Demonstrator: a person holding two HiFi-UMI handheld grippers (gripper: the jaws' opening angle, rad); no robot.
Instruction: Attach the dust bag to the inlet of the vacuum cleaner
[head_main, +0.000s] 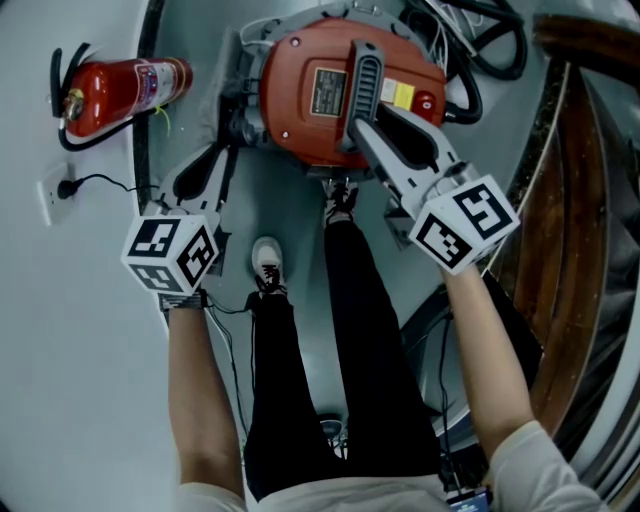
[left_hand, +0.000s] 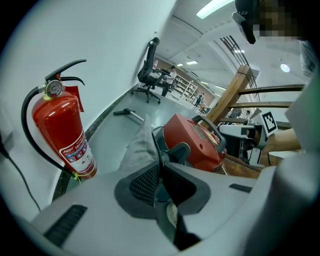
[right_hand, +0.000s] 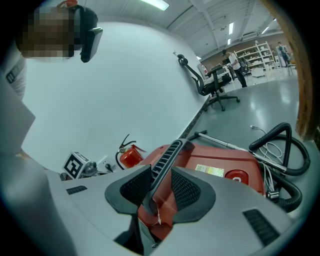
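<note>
A red vacuum cleaner (head_main: 320, 100) (left_hand: 192, 137) (right_hand: 220, 162) stands on the grey floor ahead of my feet. My right gripper (head_main: 358, 130) (right_hand: 161, 182) is shut on the ribbed grey handle (head_main: 366, 80) (right_hand: 167, 155) on top of its lid. The grey fabric dust bag (head_main: 228, 80) (left_hand: 139, 145) hangs at the vacuum's left side. My left gripper (head_main: 228, 140) (left_hand: 159, 172) is shut on the bag's dark edge. The inlet is hidden behind bag and jaws.
A red fire extinguisher (head_main: 120, 90) (left_hand: 65, 135) (right_hand: 131, 156) stands by the white wall on the left. A black hose (head_main: 480, 60) (right_hand: 280, 145) and a metal wand (right_hand: 235, 145) lie beyond the vacuum. A wooden railing (head_main: 580, 200) runs along the right. My shoes (head_main: 265, 265) are just below the vacuum.
</note>
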